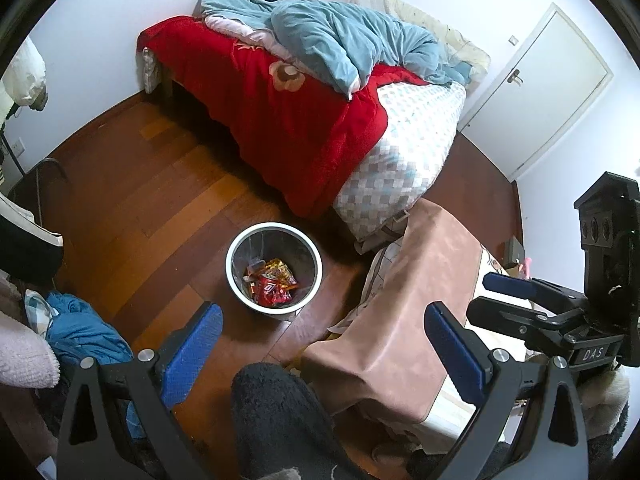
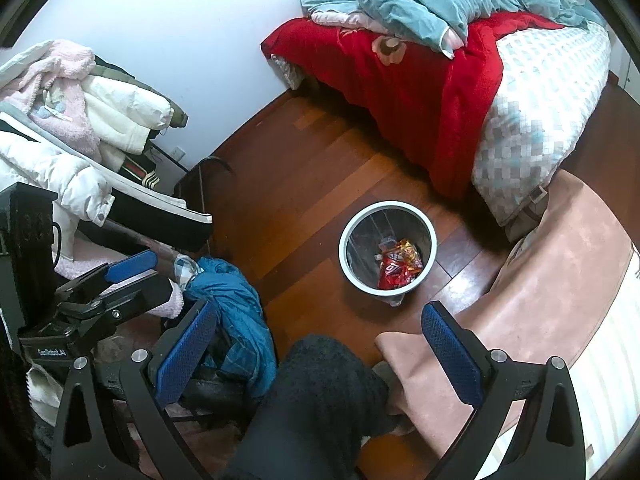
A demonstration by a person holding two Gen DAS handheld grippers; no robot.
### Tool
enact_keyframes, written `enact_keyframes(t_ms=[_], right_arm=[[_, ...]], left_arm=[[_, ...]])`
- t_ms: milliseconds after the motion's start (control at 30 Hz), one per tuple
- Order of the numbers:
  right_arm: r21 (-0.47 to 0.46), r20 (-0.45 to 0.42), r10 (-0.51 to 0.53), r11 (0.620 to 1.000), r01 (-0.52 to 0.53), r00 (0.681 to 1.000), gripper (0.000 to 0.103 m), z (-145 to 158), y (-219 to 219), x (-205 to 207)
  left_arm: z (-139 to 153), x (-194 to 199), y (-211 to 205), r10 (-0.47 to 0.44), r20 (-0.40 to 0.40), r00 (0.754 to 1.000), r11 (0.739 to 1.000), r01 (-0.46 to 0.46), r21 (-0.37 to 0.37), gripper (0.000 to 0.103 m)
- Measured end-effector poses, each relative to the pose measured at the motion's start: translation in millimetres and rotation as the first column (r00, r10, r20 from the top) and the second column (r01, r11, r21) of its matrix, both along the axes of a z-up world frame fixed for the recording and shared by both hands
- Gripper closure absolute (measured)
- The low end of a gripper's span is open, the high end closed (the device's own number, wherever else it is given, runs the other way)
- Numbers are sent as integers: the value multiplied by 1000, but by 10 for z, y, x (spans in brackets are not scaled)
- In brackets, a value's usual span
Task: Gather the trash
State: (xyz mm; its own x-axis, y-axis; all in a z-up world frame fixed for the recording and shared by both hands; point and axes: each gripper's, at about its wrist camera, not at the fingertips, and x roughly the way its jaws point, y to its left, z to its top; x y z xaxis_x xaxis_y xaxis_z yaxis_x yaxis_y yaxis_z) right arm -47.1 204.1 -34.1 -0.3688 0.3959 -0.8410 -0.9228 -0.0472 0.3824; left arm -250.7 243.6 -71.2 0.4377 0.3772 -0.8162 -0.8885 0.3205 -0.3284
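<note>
Trash: red and orange snack wrappers [image 1: 272, 284] lie at the bottom of the bin [image 1: 240, 256], standing on the wood floor [image 1: 160, 200] near the foot of the bed [image 1: 304, 120]; smaller pale scraps beside them are too small to identify.
Bin: white rim, dark inner wall; its base is hidden by its own rim.
Left gripper [image 1: 322, 344]: blue-padded fingers [image 1: 192, 348] spread wide, nothing between them; in the right wrist view its jaws look nearly closed, so I cannot tell its true opening.
Right gripper [image 2: 318, 346]: fingers [image 2: 452, 352] spread wide, nothing held; from the left wrist view, edge-on, opening unreadable.
Dark fuzzy shape [image 1: 280, 420]: fills the lower centre, cut off by the frame edge.
Pink cloth [image 1: 400, 320]: drapes over furniture, whose form is hidden.
Clothes pile [image 2: 80, 128]: partly cut off at left.
</note>
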Motion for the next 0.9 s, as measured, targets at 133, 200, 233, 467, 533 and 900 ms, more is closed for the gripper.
enact_keyframes(t_ms=[133, 200, 233, 467, 533, 900], right_arm=[[-4, 4, 2, 1000, -2, 1000, 0, -1, 14, -5], [-3, 8, 1, 1000, -1, 1000, 0, 3, 16, 0], [-4, 8, 3, 1000, -3, 1000, 0, 1, 12, 0], [-12, 10, 11, 1000, -11, 1000, 0, -7, 16, -14], [-10, 11, 13, 1000, -12, 1000, 0, -5, 18, -15], [-9, 9, 15, 1000, -14, 1000, 0, 1, 29, -64]], left_arm=[[15, -16, 4, 3, -4, 1000, 1000, -3, 1, 0], [18, -13, 5, 2, -5, 1000, 1000, -2, 2, 0], [17, -14, 0, 4, -4, 1000, 1000, -4, 1, 0], [30, -25, 5, 4, -5, 1000, 1000, -4, 0, 0], [32, -24, 6, 2, -7, 1000, 1000, -2, 2, 0], [50, -51, -35, 14, -15, 1000, 1000, -14, 4, 0]])
